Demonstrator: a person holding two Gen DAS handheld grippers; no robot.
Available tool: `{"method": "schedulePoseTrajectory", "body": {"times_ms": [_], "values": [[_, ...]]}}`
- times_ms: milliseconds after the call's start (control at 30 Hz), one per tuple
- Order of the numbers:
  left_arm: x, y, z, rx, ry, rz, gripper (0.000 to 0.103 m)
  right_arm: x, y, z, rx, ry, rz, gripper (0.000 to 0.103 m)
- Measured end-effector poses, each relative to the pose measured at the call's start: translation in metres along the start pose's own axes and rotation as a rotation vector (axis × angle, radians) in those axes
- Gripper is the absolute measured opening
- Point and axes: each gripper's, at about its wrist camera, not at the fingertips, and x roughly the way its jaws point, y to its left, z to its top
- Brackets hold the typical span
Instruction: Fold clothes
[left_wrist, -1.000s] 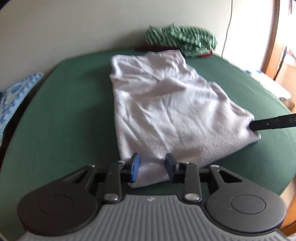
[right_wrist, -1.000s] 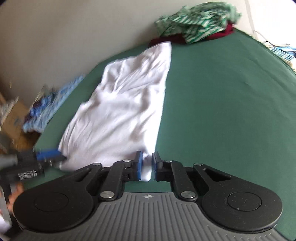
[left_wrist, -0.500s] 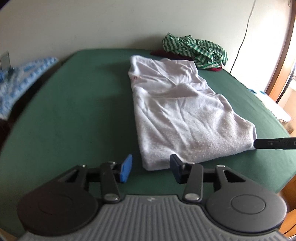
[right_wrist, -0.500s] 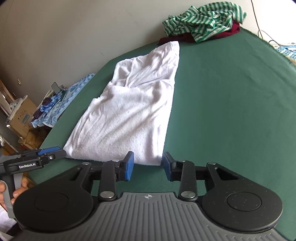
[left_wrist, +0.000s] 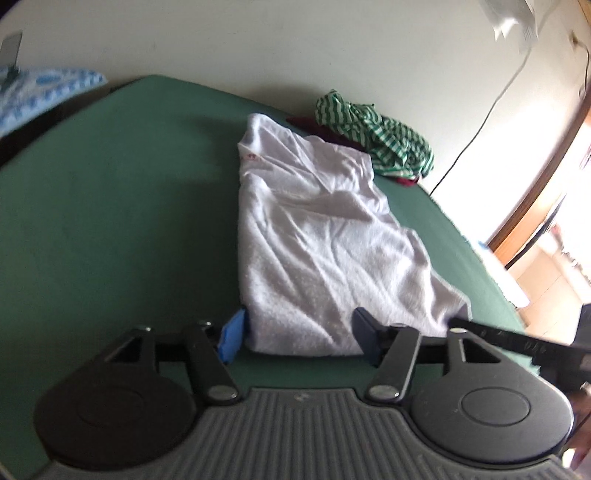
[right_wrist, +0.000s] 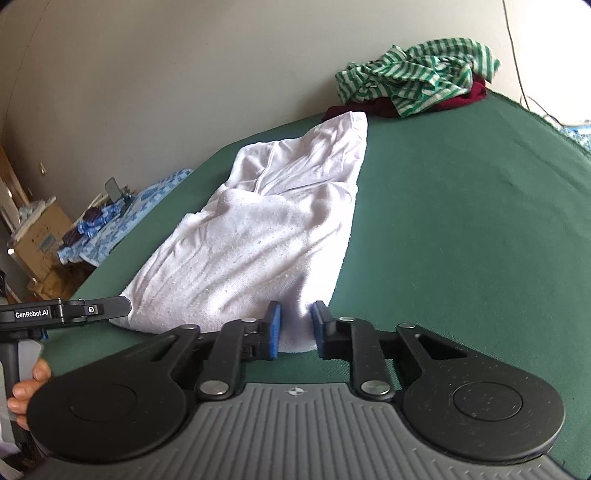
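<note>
A white garment (left_wrist: 317, 251), folded lengthwise, lies flat on the green table (left_wrist: 122, 221). My left gripper (left_wrist: 297, 332) is wide open, and the garment's near left corner sits between its fingers without touching them. In the right wrist view the garment (right_wrist: 258, 243) runs away from me. My right gripper (right_wrist: 295, 328) has its pads close together, pinching the near right corner. The left gripper (right_wrist: 110, 308) shows from the side at the garment's other near corner, with a hand below it.
A green-striped garment (right_wrist: 417, 74) lies crumpled on a dark red one (right_wrist: 472, 94) at the far edge by the wall. Blue patterned cloth (right_wrist: 122, 221) and cardboard boxes (right_wrist: 40, 236) stand beyond the table's left edge. A cable hangs on the wall.
Both grippers let go of the garment's near edge and drew back. Now the left has opened wider around the near left corner, and the right has narrowed onto the near right corner.
</note>
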Motion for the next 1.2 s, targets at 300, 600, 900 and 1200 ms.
{"method": "schedulePoseTrajectory", "body": {"times_ms": [300,600,900,1200], "values": [[0.002,0.0,-0.002,-0.036,-0.021,-0.056,0.091,0.001,-0.012,0.0,0.11,-0.001,0.038,0.017],[-0.01,0.025,0.003,-0.226,0.024,-0.142,0.093,-0.01,-0.036,0.001,0.298,0.09,0.13,0.023],[0.002,0.03,0.009,-0.311,0.03,-0.162,0.1,0.002,-0.034,0.006,0.332,0.094,0.145,0.028],[0.014,0.038,0.012,-0.37,0.042,-0.141,0.033,0.004,-0.035,0.007,0.319,0.106,0.164,0.024]]}}
